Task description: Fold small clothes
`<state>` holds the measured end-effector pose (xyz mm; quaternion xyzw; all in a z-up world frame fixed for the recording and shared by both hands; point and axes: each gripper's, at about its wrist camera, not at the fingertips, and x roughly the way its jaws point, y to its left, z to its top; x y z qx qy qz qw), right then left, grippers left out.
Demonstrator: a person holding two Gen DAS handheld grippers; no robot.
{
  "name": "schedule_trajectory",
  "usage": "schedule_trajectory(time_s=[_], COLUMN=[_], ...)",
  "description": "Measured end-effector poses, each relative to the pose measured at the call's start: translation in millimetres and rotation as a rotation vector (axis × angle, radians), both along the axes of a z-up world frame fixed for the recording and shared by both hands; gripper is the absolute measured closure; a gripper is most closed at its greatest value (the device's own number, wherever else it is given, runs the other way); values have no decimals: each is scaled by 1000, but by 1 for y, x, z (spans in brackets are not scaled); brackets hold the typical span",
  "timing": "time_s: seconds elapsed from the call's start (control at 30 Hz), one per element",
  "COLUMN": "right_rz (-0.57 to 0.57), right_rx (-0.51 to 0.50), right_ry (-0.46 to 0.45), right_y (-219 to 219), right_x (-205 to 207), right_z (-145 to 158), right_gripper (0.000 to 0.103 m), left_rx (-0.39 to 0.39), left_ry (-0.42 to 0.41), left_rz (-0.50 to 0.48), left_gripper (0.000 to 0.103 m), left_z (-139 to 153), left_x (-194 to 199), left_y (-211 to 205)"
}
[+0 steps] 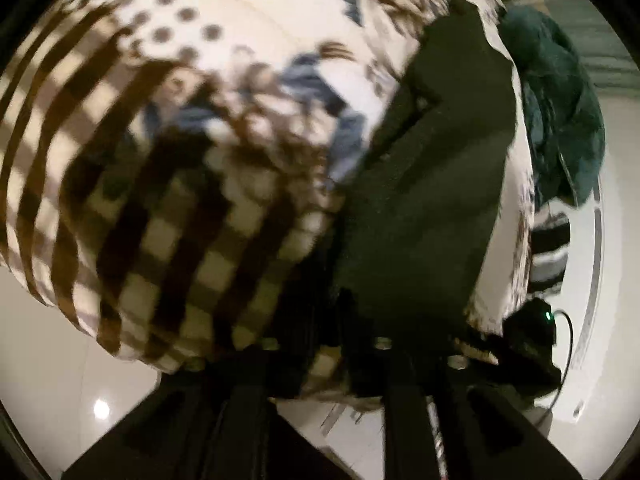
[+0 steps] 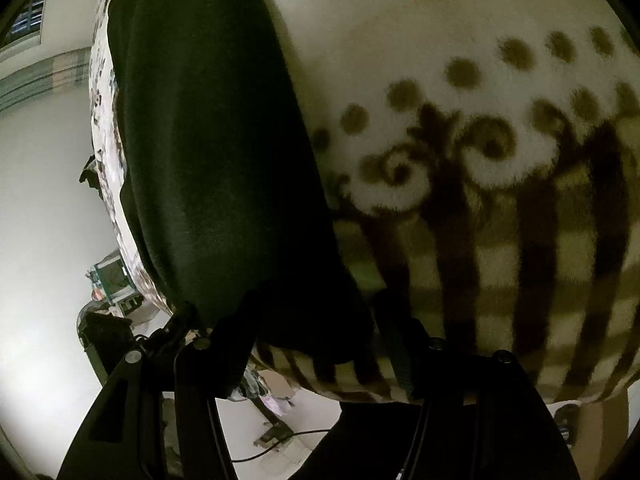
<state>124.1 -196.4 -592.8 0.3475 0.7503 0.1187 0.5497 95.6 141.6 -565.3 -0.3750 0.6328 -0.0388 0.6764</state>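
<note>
A dark green garment (image 1: 432,184) lies on a cream blanket with brown checks and dots (image 1: 160,184). In the left wrist view its near end runs down between my left gripper's fingers (image 1: 356,344), which look shut on it; the view is blurred. In the right wrist view the same dark garment (image 2: 216,152) stretches away from my right gripper (image 2: 304,344), whose fingers are closed on its near edge. The cloth hides the fingertips of both grippers.
The blanket (image 2: 500,200) covers a raised surface with edges near both grippers. A pile of teal clothes (image 1: 560,120) lies at the right in the left wrist view. A white floor (image 2: 44,220) with cables and small clutter lies below.
</note>
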Motion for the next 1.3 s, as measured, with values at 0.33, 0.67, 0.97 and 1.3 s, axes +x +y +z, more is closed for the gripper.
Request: schedule_trajectory(time_s=[0.33, 0.67, 0.97, 1.3], right_rz=[-73, -217, -262, -290], right_rx=[95, 222, 213, 243], right_ry=[-20, -173, -191, -306], right_y=[-3, 7, 14, 7], right_x=[6, 6, -6, 30], right_z=[-12, -16, 21, 111], right_gripper=[37, 62, 92, 93], left_rx=[-19, 0, -112, -208], left_ry=[-100, -182, -202, -342], left_rz=[-63, -58, 5, 24], left_gripper=[27, 89, 97, 97], left_z=[-26, -18, 24, 102], left_x=[53, 34, 21, 77], left_y=[-12, -14, 2, 6])
